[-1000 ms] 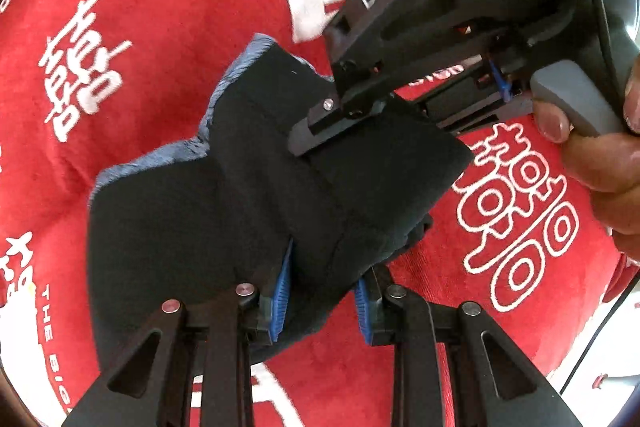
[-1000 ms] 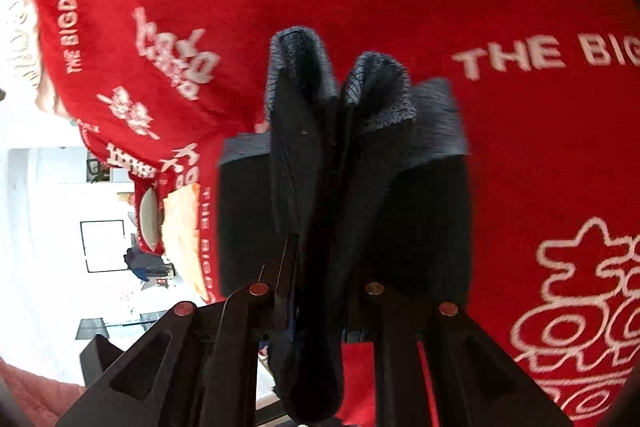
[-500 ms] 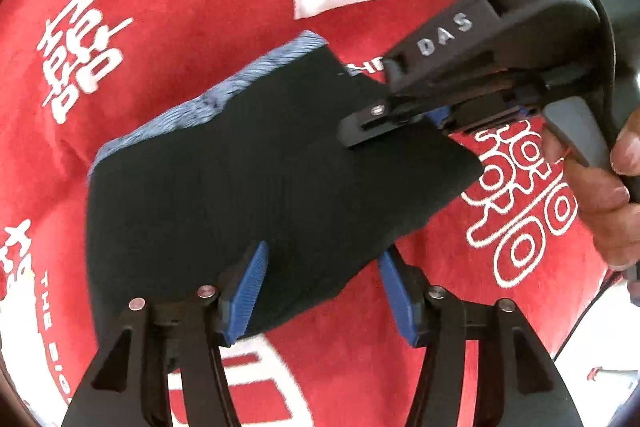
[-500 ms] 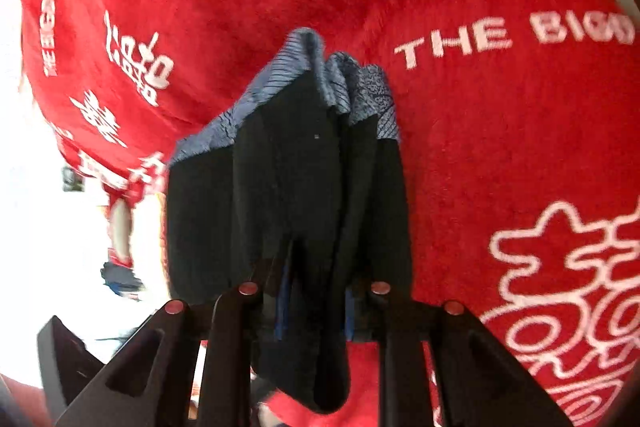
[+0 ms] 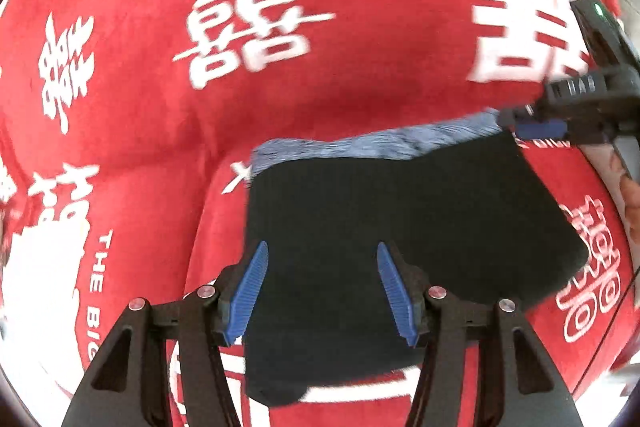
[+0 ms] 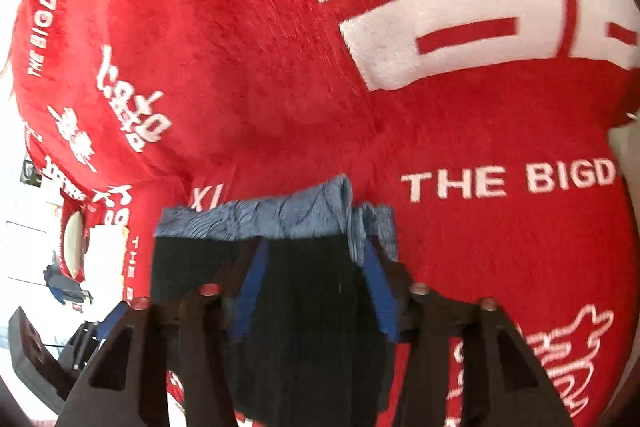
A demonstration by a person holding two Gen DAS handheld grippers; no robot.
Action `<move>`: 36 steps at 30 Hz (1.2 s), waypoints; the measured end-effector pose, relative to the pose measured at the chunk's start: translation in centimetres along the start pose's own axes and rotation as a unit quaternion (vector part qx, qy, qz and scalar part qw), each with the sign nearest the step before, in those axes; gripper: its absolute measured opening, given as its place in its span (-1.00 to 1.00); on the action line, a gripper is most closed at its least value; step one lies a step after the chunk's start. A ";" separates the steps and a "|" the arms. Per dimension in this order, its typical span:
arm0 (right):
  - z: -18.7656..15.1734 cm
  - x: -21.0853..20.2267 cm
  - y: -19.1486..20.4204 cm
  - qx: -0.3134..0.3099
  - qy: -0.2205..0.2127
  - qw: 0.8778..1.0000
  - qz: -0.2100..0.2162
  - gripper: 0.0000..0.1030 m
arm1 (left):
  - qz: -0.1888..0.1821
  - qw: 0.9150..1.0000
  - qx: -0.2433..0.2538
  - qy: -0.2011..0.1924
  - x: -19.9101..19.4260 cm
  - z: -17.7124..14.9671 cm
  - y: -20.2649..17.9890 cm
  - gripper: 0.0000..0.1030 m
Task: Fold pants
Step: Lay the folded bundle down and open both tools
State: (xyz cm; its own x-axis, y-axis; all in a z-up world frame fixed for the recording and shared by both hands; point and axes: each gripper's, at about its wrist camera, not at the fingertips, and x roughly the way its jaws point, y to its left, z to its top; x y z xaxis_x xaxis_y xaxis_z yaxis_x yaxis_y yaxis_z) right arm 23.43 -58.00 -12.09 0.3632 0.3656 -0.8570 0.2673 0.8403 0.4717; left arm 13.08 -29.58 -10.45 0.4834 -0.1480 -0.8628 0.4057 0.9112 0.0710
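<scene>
Folded pants (image 5: 400, 227) lie flat on red blanket (image 5: 360, 87), blue-grey waistband edge on the far side. Left gripper (image 5: 320, 287) released, jaws spread above near edge. Right gripper (image 6: 312, 287) jaws have just been opening, fabric loose between pads at the waistband corner. Bare blanket all round.

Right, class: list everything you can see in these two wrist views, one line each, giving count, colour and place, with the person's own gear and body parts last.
Folded black fabric pants with blue-grey patterned waistband: one, black and blue-grey, lying on the blanket.
Red plush blanket with white characters and lettering: one, red and white, under the pants, filling both views.
Left gripper: one, black with blue pads, jaws apart over the pants' near edge.
Right gripper: one, black with blue pads, jaws just opening, fabric between them at the waistband end.
Hand: one, right edge of left view.
</scene>
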 end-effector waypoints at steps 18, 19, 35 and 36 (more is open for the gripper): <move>-5.1 -1.1 -2.6 0.039 0.035 0.994 -0.093 -0.72 | -0.034 0.997 -0.026 0.069 3.9 -2.0 0.6 0.45; -5.6 -1.7 -2.4 0.043 0.033 0.994 -0.092 -0.62 | -0.034 0.997 -0.025 0.070 3.9 -2.0 0.5 0.45; -8.3 -4.1 3.8 -0.045 0.000 0.992 -0.114 -0.27 | -0.032 0.996 -0.019 0.078 4.1 -1.9 0.3 0.63; -8.5 -3.6 3.8 -0.044 0.008 0.993 -0.113 -0.25 | -0.032 0.996 -0.019 0.079 4.2 -1.9 0.3 0.63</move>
State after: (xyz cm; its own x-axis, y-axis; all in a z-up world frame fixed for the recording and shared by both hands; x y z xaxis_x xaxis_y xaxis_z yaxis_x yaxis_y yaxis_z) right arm 15.58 -52.76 -8.99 0.2889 0.1689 -0.9424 0.2613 0.9330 0.2473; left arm 13.75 -29.22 -14.94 0.3288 -0.1474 -0.9328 0.4004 0.9163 -0.0037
